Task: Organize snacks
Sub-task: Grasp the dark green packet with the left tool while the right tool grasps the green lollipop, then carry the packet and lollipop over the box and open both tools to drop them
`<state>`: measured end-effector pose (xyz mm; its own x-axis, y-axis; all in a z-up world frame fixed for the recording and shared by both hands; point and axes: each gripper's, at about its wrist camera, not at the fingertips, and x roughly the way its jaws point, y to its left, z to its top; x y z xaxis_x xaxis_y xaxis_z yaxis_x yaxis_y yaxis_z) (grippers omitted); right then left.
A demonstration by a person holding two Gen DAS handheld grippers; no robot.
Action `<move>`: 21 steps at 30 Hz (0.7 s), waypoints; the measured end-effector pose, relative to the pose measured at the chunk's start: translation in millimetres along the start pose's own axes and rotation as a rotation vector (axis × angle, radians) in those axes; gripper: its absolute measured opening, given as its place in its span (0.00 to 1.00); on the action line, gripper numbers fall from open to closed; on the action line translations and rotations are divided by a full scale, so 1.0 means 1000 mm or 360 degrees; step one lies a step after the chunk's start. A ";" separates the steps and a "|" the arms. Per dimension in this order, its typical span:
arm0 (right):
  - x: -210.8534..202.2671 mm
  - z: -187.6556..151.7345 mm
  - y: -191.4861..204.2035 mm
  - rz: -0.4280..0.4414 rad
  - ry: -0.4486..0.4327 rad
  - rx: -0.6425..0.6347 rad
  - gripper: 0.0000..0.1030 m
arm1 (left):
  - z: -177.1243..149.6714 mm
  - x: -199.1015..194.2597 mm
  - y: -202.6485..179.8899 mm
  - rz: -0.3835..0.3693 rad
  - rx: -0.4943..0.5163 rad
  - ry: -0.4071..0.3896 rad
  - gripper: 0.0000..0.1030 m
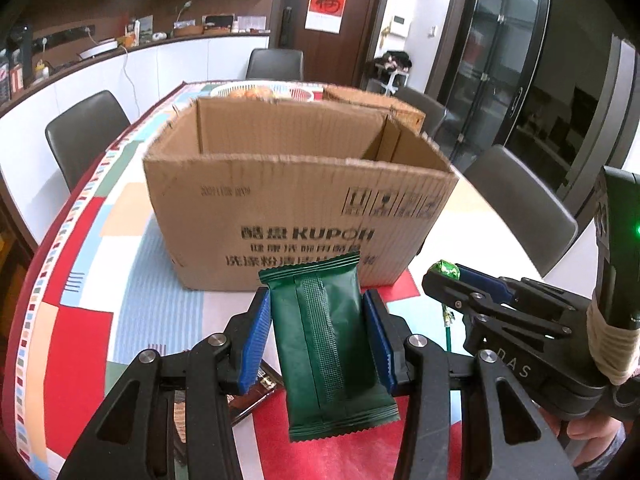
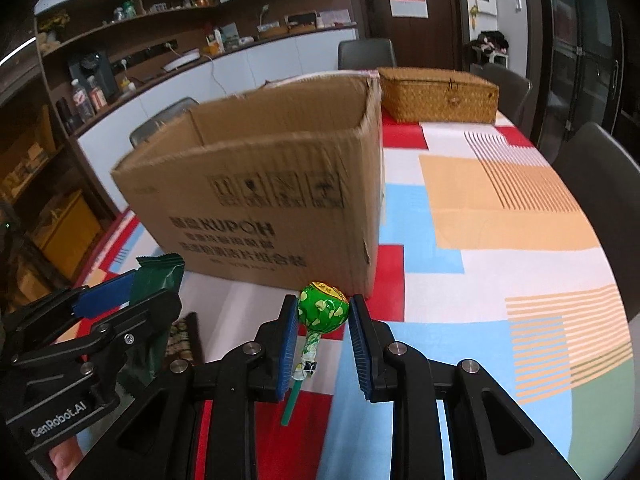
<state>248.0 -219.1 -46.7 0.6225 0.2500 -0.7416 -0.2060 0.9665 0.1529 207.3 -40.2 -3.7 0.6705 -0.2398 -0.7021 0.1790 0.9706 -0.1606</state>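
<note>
An open brown cardboard box stands on the patterned table, also in the right wrist view. My left gripper is shut on a dark green snack packet, held above the table in front of the box; the packet also shows in the right wrist view. My right gripper is shut on a green-wrapped lollipop, its stick hanging down, held near the box's front right corner. The lollipop head shows in the left wrist view.
A woven lidded basket sits behind the box. A dark snack packet lies on the table under my left gripper. A white basket with food is behind the box. Dark chairs surround the table.
</note>
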 end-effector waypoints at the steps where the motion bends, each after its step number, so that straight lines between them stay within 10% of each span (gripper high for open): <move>1: -0.006 0.002 0.003 0.0007 -0.0024 -0.0005 0.26 | 0.002 -0.004 0.000 0.0001 0.0000 -0.0018 0.44; 21: -0.060 0.055 0.031 0.0079 -0.0356 -0.0070 0.26 | 0.059 -0.058 0.001 0.0001 0.0051 -0.0332 0.44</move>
<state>245.5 -200.7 38.7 0.7618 0.3084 -0.5697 -0.2703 0.9505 0.1531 210.6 -26.1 77.7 0.8045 -0.2407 -0.5430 0.1988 0.9706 -0.1356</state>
